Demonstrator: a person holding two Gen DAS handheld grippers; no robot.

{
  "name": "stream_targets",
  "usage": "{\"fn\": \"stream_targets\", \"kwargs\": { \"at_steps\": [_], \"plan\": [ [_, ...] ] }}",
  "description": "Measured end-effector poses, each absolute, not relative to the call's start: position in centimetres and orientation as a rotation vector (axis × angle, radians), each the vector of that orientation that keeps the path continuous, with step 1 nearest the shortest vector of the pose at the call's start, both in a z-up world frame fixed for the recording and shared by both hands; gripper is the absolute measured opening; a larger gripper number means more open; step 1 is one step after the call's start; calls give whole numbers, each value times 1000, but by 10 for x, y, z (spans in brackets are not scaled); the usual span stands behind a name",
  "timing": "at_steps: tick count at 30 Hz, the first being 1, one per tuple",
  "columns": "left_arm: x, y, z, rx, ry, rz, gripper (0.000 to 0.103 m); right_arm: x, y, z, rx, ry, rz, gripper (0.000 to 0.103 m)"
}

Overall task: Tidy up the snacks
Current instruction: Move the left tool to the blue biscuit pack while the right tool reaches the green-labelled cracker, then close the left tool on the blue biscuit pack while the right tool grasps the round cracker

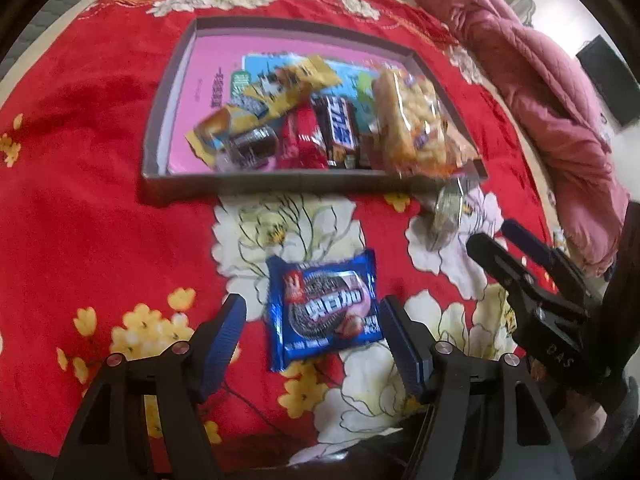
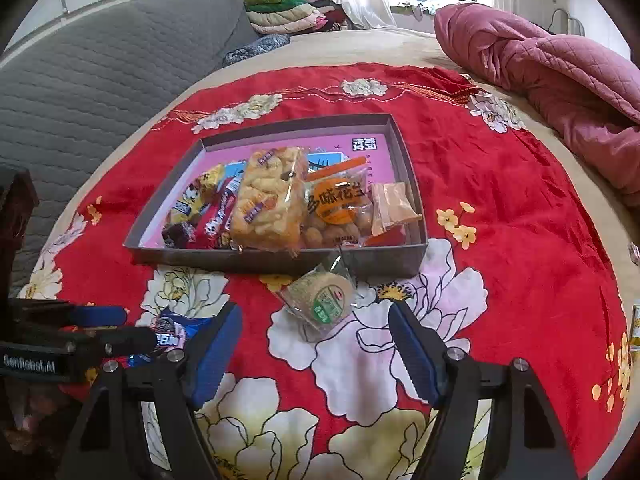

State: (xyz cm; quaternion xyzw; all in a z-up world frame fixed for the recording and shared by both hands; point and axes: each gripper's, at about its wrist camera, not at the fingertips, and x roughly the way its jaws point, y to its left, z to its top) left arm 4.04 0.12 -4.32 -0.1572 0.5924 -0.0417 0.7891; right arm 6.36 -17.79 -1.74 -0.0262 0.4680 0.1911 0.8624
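Left claw [image 1: 312, 320] is spread wide around the blue cookie packet [image 1: 324, 308] on the bed's red cloth [image 1: 80, 200], not gripping. Right claw [image 2: 316, 340] gapes empty near the clear-wrapped round cake [image 2: 324, 300]. Grey tray [image 2: 280, 258] already holds most snacks; these two remain outside.

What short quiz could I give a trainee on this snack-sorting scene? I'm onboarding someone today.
1. True or false: the blue cookie packet already lies inside the grey tray.
2. Which snack lies ahead of the right gripper? A) clear-wrapped round cake B) chocolate bar C) yellow packet
3. Fill in: both grippers' jaws are ___ .

Key: 1 false, it lies on the red cloth between the jaws of the left gripper. 2 A. 3 open, with nothing gripped.
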Motion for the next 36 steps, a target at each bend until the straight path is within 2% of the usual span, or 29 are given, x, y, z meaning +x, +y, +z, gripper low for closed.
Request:
{"fn": "stream_targets", "kwargs": {
  "at_steps": [23,27,32,34,36],
  "plan": [
    [53,-28,-77,-283,1326,-53,72,99,-169,-63,-158,1004,389,75],
    [57,-36,-80,-259,1321,-44,72,101,-169,-66,-148,1014,400,52],
    [59,-46,-82,-202,1310,-41,70,98,-170,-64,-146,1010,419,45],
    [59,-45,-82,-212,1303,-53,56,96,-171,-61,-127,1016,430,45],
    [60,-43,-80,-214,1298,-60,55,92,-173,-58,-102,1021,436,44]
  ]
}}
